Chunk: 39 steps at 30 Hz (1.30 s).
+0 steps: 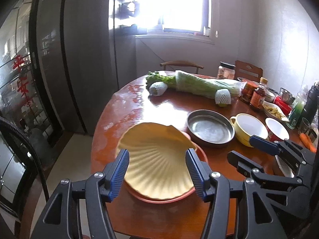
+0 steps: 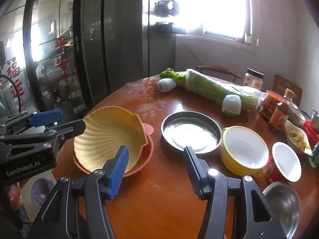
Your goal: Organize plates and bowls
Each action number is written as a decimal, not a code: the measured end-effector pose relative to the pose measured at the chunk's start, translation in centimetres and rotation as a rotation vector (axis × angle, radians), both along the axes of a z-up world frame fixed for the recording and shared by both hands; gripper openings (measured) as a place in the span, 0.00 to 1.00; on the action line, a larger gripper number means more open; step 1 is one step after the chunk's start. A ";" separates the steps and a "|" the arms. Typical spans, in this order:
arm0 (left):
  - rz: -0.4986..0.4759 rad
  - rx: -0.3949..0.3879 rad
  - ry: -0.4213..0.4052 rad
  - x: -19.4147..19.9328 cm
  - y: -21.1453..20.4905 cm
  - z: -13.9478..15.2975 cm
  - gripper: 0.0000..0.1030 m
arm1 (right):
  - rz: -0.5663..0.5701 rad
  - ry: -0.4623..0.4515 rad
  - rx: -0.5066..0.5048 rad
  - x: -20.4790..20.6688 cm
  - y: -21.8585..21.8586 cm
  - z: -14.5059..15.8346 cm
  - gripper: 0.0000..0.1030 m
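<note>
Shell-shaped yellow plate nested on the pink plate, just ahead of the left gripper and left of the right gripper, both empty with jaws apart; best cleared straight up, avoiding the rim, before reaching toward the steel dish.

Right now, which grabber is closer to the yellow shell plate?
Left. The left gripper has the yellow shell plate between its open fingers; the right gripper sits beside it.
</note>
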<state>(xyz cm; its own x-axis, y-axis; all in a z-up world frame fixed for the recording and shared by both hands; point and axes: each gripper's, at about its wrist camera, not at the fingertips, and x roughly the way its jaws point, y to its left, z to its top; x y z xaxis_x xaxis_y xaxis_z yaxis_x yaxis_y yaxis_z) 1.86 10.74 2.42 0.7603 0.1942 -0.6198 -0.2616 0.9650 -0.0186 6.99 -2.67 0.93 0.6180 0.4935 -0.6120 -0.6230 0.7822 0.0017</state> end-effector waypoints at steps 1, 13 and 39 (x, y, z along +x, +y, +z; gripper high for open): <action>-0.006 0.001 0.002 0.1 -0.2 0.0 0.57 | -0.005 0.000 0.002 0.1 -0.3 0.0 0.57; -0.083 -0.005 0.033 3.1 -2.0 -0.7 0.57 | -0.042 0.029 0.002 1.9 -1.6 -0.9 0.57; -0.113 -0.057 0.130 10.4 0.4 -2.2 0.57 | 0.031 0.156 -0.148 9.8 3.4 -5.0 0.57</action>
<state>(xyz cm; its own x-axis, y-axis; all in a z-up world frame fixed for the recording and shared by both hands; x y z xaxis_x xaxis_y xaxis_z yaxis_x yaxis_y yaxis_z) 12.31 11.12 0.18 0.6884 0.0735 -0.7216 -0.1550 0.9868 -0.0474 16.81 0.75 -4.11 0.4957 0.4089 -0.7662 -0.6481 0.7615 -0.0129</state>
